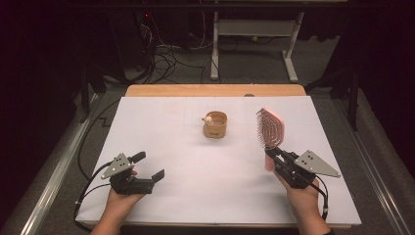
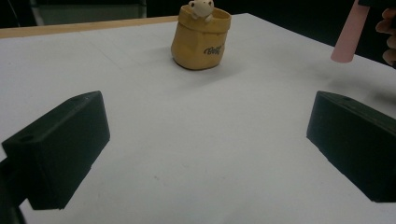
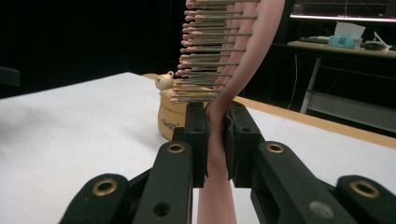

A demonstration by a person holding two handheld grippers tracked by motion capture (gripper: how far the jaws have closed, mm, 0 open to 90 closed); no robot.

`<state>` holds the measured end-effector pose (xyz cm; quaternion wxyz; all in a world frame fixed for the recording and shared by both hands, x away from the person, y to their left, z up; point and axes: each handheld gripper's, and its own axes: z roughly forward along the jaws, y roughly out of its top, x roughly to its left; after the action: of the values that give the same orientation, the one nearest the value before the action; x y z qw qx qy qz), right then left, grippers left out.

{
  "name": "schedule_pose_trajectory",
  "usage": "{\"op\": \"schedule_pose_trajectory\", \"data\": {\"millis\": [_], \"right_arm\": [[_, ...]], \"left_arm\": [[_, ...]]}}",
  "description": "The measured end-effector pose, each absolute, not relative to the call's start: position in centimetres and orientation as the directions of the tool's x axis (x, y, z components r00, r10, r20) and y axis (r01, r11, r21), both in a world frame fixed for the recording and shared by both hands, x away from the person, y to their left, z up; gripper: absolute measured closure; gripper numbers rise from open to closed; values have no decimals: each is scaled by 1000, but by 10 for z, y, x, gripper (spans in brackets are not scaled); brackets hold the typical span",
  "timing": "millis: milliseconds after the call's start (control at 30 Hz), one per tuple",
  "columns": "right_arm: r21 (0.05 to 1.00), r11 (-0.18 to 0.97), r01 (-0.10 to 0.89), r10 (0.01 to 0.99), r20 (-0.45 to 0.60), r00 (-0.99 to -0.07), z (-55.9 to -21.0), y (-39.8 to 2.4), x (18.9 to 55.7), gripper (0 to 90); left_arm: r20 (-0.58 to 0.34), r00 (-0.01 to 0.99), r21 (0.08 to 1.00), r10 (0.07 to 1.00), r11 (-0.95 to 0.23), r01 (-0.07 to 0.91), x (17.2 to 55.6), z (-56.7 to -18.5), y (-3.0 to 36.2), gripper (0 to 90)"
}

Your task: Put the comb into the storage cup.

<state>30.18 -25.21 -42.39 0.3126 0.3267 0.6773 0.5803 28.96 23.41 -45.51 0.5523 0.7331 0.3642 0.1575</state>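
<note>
The hairbrush [image 1: 269,128] is held up off the surface [image 1: 195,161] at the right side, its pink handle clamped between the fingers [image 3: 195,140] of the right gripper [image 1: 275,155], which are closed tight on the narrow waist of the handle just below the bristle head. The long axis of the brush is carried close to upright, with the head above the grip and the rounded handle end hanging below it, and the bristles are turned toward the middle of the surface. The small tan pouch [image 1: 215,125] with a little bear figure at its rim is seen standing open-mouthed near the middle of the far half of the surface, to the left of the brush and somewhat beyond it, well apart from it; the right gripper is judged the nearer of the two to it. The left gripper [image 1: 147,169] is rested low near the front left, its fingers [image 2: 60,149] spread wide with nothing between them, pointed toward the pouch. The brush body appears smooth, curved plastic with thin metal pins tipped in pale beads; the pouch looks soft and matte, and the surface is covered in plain white sheeting.
</note>
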Motion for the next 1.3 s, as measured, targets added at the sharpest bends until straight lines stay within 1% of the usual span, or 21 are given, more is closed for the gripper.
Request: {"op": "schedule_pose_trajectory", "data": {"millis": [100,400,600,900,1067,1200,1300], "right_arm": [[993,79,93,810,-10,-586,-426,-256,303,821],[993,23,114,821,47,-569,-428,-268,306,821],[993,15,117,825,53,-563,-429,-269,307,821],[993,8,121,820,63,-569,-427,-260,311,821],[992,28,120,818,46,-573,-425,-251,316,821],[991,25,129,815,55,-577,-422,-242,322,821],[991,19,130,813,60,-580,-417,-231,330,820]], "left_arm": [[-170,684,928,709,-119,354,289,-455,234,0],[-172,684,929,708,-115,352,289,-454,235,0],[-170,686,928,707,-119,353,289,-455,234,0],[-180,692,929,699,-111,354,291,-455,234,0],[-186,695,930,694,-104,352,291,-455,234,0],[-181,700,929,691,-113,352,292,-455,235,0],[-155,711,931,686,-139,337,291,-456,235,0]]}}
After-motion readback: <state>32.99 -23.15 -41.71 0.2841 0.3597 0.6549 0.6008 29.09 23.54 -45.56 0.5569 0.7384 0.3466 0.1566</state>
